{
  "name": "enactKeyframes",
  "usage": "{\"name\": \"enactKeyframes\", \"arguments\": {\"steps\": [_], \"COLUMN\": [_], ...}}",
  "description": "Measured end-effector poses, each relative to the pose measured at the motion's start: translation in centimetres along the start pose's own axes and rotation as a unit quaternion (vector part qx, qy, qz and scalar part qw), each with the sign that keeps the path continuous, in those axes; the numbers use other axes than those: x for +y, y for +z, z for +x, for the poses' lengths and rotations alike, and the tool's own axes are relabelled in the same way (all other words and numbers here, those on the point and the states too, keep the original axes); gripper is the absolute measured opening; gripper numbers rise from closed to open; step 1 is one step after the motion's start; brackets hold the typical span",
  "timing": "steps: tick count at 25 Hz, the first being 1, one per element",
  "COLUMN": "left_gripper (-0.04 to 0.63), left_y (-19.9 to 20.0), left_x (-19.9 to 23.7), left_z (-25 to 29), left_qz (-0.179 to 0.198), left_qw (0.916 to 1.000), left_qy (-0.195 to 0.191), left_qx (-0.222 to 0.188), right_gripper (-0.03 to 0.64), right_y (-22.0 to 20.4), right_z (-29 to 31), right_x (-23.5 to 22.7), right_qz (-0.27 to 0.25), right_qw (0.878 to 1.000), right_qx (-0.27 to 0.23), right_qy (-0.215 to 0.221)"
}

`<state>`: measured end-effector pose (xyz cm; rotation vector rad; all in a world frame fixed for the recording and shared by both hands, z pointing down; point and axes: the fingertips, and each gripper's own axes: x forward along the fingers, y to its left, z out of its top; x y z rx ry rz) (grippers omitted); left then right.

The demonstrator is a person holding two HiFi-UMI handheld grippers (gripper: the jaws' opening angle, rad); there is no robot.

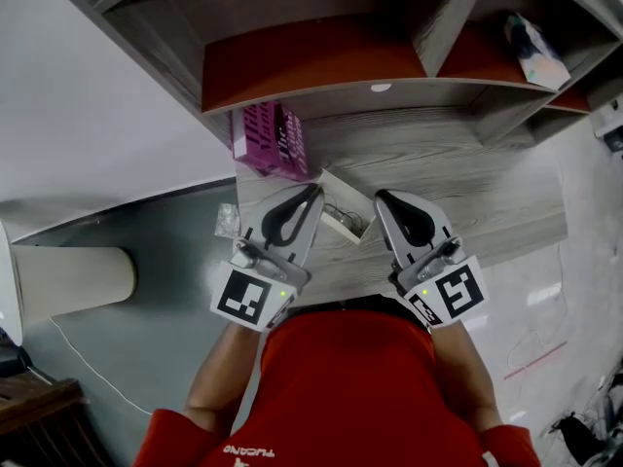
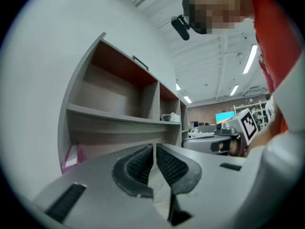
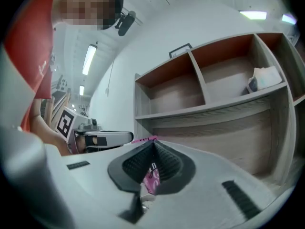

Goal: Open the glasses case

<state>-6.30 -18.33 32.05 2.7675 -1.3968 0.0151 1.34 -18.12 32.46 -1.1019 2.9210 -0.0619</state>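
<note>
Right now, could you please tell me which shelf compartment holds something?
The compartment right of the divider: a pale crumpled item lies there; the left one shows only bare wood.

My right tongs (image 3: 153, 147) point level at a grey wooden shelf unit (image 3: 209, 109), and their dark ribbed pads (image 3: 136, 163) meet at the tips with nothing gripped. Through the slit below the tips, and just over them, a pink box (image 3: 151, 179) shows from behind. The shelf unit has open compartments with reddish-brown backs. In the right one a white and blue packet (image 3: 261, 80) sits on the board, leaning a little. At the left, my other hand (image 3: 45, 133) holds the left tongs (image 3: 128, 137) level beside mine, their marker cube (image 3: 66, 122) facing me. My red sleeve (image 3: 33, 56) fills the upper left corner.
</note>
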Motion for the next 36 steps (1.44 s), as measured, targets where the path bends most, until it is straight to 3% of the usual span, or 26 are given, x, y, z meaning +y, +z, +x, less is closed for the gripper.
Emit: {"name": "enactKeyframes", "arguments": {"steps": [7, 36], "left_gripper": [0.009, 0.008], "left_y": [1.3, 1.3], "left_x": [-0.8, -0.5], "left_z": [-0.7, -1.3], "left_qz": [0.016, 0.024], "left_qw": [0.9997, 0.9995], "left_qy": [0.007, 0.019], "left_qx": [-0.019, -0.012], "right_gripper": [0.005, 0.003], "right_y": [1.9, 1.0], "right_z": [-1.2, -1.4], "right_x": [0.6, 0.2], "right_qz": [-0.012, -0.009], "right_qw": [0.999, 1.000], "right_qx": [-0.028, -0.015], "right_qy": [-0.014, -0.011]}}
